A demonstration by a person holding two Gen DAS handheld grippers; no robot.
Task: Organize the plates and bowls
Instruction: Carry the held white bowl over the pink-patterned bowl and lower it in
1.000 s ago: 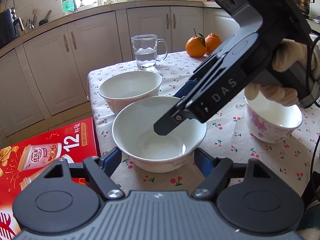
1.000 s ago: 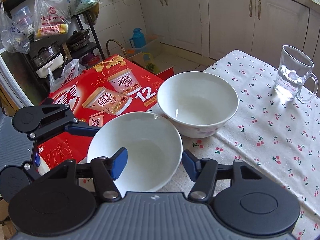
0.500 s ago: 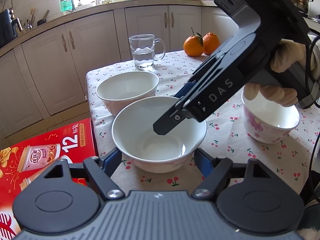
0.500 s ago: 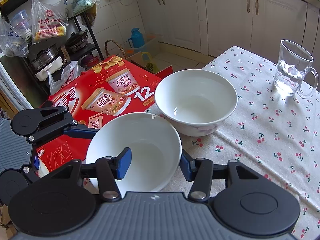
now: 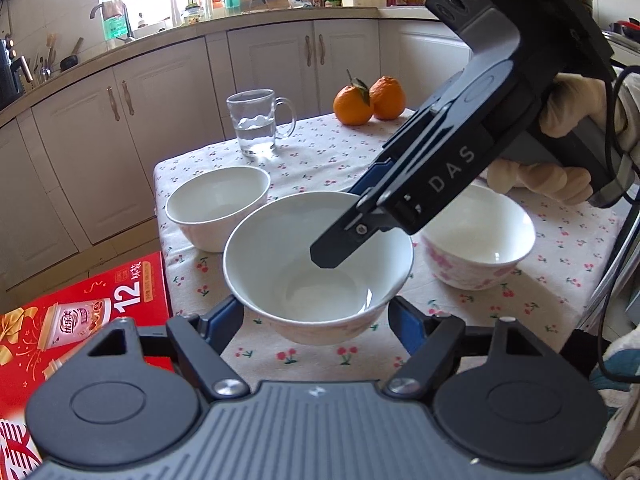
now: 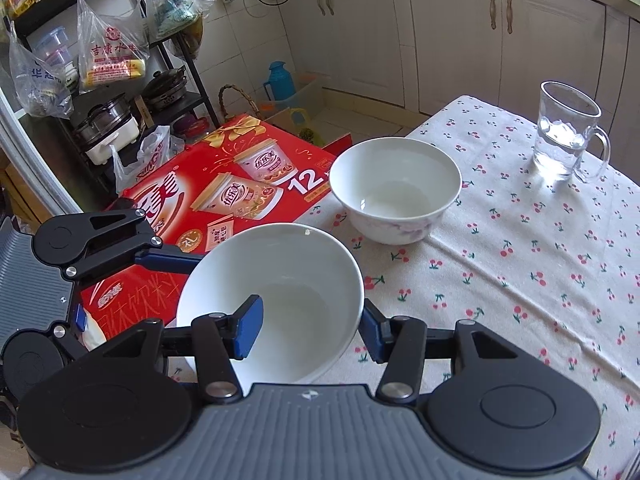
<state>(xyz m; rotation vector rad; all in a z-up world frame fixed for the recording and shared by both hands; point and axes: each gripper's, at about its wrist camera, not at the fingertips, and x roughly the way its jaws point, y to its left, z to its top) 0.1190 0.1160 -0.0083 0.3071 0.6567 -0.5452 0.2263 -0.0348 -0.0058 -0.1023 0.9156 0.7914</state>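
Left wrist view: near bowl (image 5: 318,276) clamped across its belly by the left gripper (image 5: 316,318), blue pads pressed on either flank, underside looking clear of the tablecloth (image 5: 520,312); right gripper (image 5: 340,240) reaching down from the upper right, one finger dipped inside the rim, the other hidden behind the wall, gloved hand (image 5: 560,140) on the grip; second white bowl (image 5: 218,206) just beyond and to the left, flowered bowl (image 5: 478,242) off to the right; glass mug (image 5: 256,124) and oranges (image 5: 368,100) further back.

Right wrist view: right gripper (image 6: 310,330) pinching the near wall of the near bowl (image 6: 276,300), one pad inside, one outside, clenched on the rim; left gripper (image 6: 172,260) hugging the far side over the red carton (image 6: 224,192); second white bowl (image 6: 396,194) ahead and slightly right, well within reach, mouth up, nothing between; probably the nesting target, so carry forward, centre above it, then lower straight down; both hands equally placed, sharing the load.
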